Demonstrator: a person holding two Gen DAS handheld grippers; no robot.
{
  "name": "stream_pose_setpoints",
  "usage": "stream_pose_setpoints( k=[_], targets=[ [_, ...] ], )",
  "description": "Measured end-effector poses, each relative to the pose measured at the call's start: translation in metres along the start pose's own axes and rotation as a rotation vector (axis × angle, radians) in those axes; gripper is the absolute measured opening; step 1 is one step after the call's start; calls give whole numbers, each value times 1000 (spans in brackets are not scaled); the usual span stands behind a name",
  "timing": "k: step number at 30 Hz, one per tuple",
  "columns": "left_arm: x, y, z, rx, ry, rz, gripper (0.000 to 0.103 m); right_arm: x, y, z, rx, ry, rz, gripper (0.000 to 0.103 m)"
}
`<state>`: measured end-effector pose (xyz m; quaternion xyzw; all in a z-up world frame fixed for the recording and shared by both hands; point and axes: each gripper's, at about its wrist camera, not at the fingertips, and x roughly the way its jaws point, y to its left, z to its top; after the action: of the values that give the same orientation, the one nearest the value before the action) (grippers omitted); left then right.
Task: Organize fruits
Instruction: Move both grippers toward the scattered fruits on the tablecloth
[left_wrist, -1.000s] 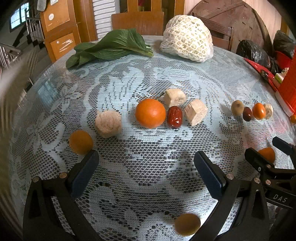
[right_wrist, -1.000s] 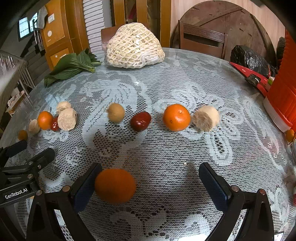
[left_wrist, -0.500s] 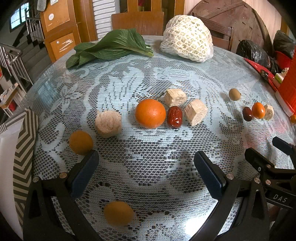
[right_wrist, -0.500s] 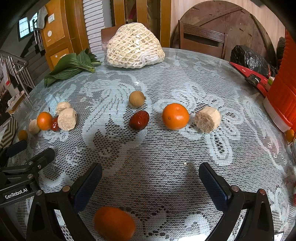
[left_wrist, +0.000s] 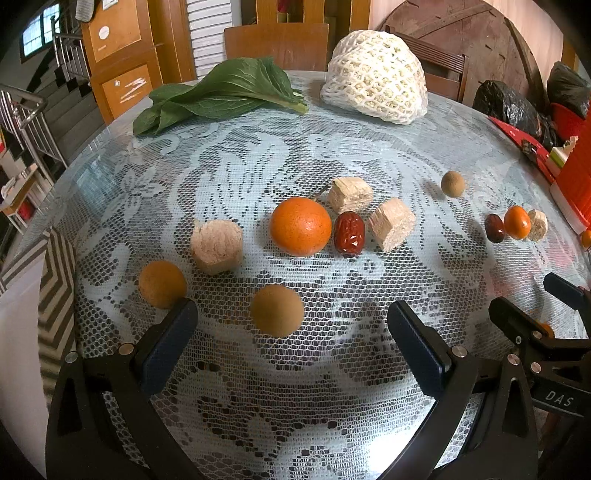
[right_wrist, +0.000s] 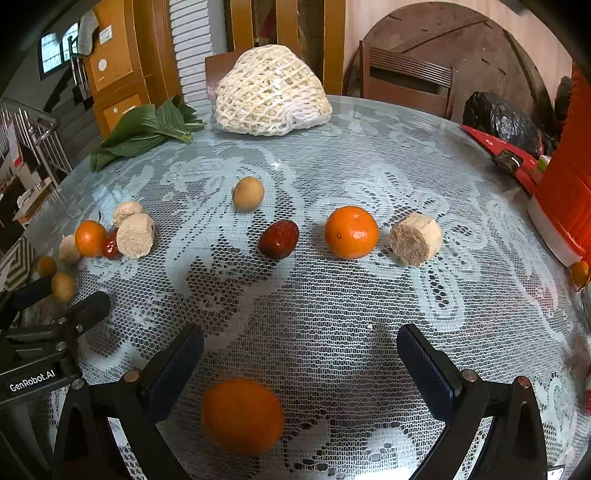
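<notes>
Fruits lie scattered on a lace-covered round table (left_wrist: 258, 155). In the left wrist view an orange (left_wrist: 300, 226), a red date (left_wrist: 349, 233), pale cut chunks (left_wrist: 217, 246) and two tan longans (left_wrist: 277, 310) (left_wrist: 161, 283) lie ahead of my open, empty left gripper (left_wrist: 291, 343). In the right wrist view a blurred orange (right_wrist: 242, 415) lies between the fingers of my open right gripper (right_wrist: 301, 363), untouched. Beyond it lie a date (right_wrist: 279, 239), an orange (right_wrist: 351, 232), a chunk (right_wrist: 415, 238) and a longan (right_wrist: 248, 193).
A leafy green (left_wrist: 221, 96) and a white foam-netted bundle (left_wrist: 375, 86) sit at the table's far side. A red box (right_wrist: 565, 199) and black bags (right_wrist: 498, 122) stand at the right. Chairs stand behind the table. The table's left edge drops off to the floor.
A tan longan has rolled into place ahead of the left gripper. The blurred orange shifted to between the right gripper's fingers. The far longan moved away from the date. Both grippers stayed put.
</notes>
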<state>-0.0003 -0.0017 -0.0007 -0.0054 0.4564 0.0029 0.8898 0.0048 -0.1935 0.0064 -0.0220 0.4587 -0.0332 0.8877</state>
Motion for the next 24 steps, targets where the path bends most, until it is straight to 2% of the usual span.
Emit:
stream_pose_setpoints(
  k=[13,18,22,24],
  targets=[
    [0,0,0,-1,0,0,103,2,1,3,4,0,-3,103],
    [0,-1,-1,-11,0,11,103,0,0,2,-33,51,33,103],
    [-5,1,3,49,79,-32,102,-8,-3,-1,-61,93,93,95],
    [-9,6,3,53,109,-59,96,-11,-4,-2,-65,108,119,91]
  ],
)
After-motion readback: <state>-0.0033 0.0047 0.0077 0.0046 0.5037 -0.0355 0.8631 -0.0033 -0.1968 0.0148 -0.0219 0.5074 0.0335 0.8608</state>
